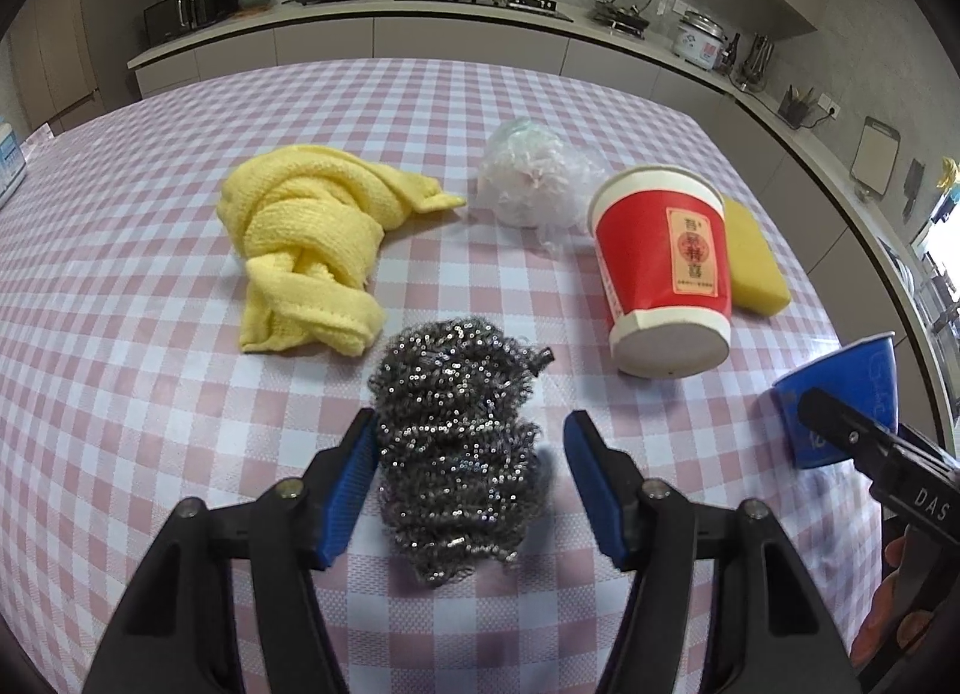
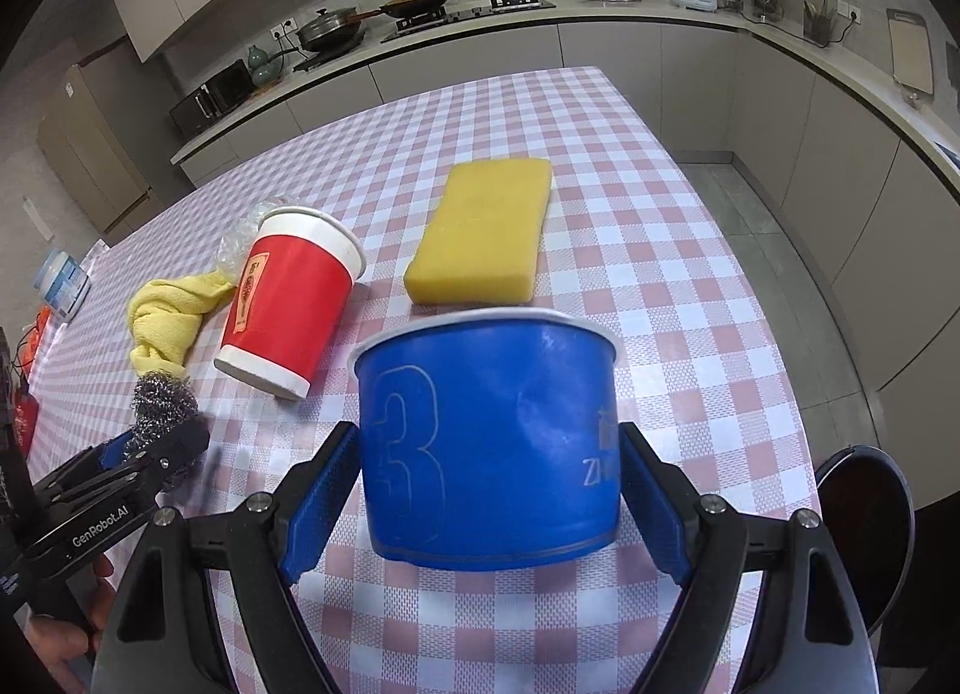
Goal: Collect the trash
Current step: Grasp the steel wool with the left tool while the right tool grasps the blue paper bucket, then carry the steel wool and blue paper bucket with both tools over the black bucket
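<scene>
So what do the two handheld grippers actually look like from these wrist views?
Both match. The left gripper and right gripper have black angular arms with silver bolts and blue ribbed pads. The left one's body reads GenRobot.AI in white; the right one's shows the letters DAS.

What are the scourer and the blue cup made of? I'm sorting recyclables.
Scourer: steel wire, seemingly; a tangle of glinting silver coils. Blue cup: probably coated paper; glossy wall, thin rolled white rim, printed numeral. Plastic cannot be ruled out.
</scene>
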The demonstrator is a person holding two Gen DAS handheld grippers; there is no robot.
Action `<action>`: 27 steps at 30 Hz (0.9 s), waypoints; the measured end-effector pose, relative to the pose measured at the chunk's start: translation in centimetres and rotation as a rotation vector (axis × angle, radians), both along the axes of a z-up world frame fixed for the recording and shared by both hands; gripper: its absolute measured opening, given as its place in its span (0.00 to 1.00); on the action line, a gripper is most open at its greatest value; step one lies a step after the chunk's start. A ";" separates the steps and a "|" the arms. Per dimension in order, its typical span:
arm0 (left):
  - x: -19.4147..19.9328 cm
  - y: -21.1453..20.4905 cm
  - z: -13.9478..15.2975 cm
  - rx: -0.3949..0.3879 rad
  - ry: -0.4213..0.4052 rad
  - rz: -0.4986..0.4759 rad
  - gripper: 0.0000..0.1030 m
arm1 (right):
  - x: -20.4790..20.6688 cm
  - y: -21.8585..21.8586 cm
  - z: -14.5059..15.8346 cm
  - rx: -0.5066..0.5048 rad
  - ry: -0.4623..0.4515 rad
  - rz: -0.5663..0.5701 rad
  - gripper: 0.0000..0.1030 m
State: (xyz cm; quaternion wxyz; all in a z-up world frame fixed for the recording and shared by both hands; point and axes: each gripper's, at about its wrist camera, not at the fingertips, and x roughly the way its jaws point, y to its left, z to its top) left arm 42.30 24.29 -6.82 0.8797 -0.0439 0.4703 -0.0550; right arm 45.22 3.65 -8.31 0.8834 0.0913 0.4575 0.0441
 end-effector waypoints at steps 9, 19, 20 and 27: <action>-0.7 0.5 -0.4 -0.034 -0.009 0.002 0.40 | -0.1 -0.1 -0.1 0.001 -0.023 0.008 0.74; -3.2 0.8 1.2 -0.057 -0.027 -0.022 0.39 | -1.7 -0.9 1.1 0.019 -0.058 0.015 0.74; -3.5 0.7 1.4 -0.057 -0.029 -0.024 0.39 | -1.9 -1.1 1.2 0.023 -0.059 0.013 0.74; -5.4 -1.3 2.5 -0.066 -0.039 -0.045 0.39 | -3.9 -2.3 1.8 0.031 -0.059 0.001 0.74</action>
